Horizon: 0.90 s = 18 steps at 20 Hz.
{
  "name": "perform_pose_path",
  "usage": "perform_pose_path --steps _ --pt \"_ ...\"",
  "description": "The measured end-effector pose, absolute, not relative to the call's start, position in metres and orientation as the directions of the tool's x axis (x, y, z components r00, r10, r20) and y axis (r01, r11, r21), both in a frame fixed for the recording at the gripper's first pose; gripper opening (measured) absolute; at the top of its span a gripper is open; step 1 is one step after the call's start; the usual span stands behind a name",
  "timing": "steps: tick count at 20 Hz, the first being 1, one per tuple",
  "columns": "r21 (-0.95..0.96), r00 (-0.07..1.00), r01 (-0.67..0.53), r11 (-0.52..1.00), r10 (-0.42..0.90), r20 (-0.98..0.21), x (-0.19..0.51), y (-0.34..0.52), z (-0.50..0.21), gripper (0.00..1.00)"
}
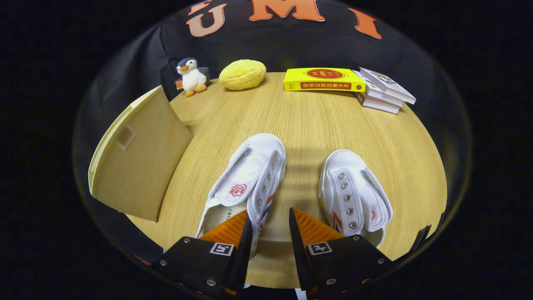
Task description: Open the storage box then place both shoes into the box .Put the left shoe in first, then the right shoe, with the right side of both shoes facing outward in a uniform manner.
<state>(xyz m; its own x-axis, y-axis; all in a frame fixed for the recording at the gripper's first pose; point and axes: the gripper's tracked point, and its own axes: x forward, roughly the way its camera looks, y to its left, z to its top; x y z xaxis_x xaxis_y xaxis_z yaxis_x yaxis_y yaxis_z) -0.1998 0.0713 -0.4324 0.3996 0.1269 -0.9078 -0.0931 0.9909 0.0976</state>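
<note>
Hand-held gripper (270, 227) part open, holding nothing, poised between white canvas shoes; left-lying shoe (245, 183) touching one finger, toe pointing away. Closed beige fabric storage box (137, 166) left of that shoe.
</note>
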Motion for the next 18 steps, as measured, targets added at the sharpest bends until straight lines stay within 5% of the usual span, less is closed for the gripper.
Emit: perform_pose_path --steps 6,18 --pt "0.051 0.462 -0.099 0.994 0.091 -0.882 -0.189 0.078 -0.441 0.31" --pt "0.032 0.481 -0.007 0.999 0.031 -0.876 -0.173 0.076 -0.459 0.13"
